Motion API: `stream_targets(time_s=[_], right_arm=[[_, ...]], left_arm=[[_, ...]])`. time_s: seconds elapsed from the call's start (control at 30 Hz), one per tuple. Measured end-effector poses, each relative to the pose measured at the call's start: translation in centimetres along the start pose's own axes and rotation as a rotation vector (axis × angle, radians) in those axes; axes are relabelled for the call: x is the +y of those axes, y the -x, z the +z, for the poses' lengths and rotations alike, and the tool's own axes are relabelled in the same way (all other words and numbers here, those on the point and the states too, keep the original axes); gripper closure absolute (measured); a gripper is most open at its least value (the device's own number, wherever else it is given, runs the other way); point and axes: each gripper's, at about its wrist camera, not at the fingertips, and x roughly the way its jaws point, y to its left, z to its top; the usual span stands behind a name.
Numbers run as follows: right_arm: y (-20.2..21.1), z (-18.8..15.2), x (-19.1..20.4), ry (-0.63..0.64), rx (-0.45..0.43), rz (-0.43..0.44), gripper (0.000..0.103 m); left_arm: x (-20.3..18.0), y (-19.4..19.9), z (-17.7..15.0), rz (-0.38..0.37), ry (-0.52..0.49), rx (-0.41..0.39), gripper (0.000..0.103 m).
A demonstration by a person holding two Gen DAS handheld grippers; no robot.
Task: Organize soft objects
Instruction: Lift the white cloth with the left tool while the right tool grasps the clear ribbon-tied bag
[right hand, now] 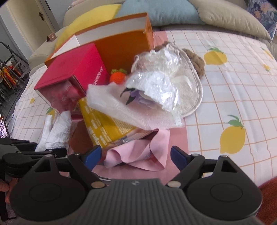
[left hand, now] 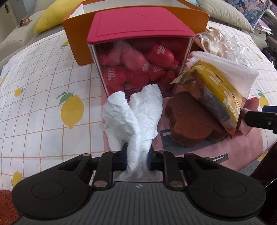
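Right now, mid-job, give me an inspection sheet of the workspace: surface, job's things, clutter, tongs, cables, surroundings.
Surface: lemon-print cloth with a pink mat over part of it.
Job's things: crumpled white paper towel; brown sponge; pink cloth; yellow packet; white mesh cloth.
Clutter: orange box; red-lidded clear box of red pouches; plastic-wrapped bundle; crocheted orange fruit.
Tongs: left tongs shut on the paper towel; right tongs open, straddling the pink cloth without pressing it.
Cables: nothing seen.
Surroundings: yellow cushion, blue cushion, a door.
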Motion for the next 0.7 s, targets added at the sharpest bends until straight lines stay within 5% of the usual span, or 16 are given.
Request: stream_targets(time_s=[0.33,0.7], right_arm=[[2.6,3.0,-1.2,-0.067,-0.158,0.001,0.012],[-3.0,6.9,-3.9,-0.264,-0.091,0.095,0.011]], left_arm=[[0.1,5.1,1.3,-0.079,0.057,-0.135,0.085],[-1.1,7.0,2.5,-0.146,0.052,-0.158,0.085]])
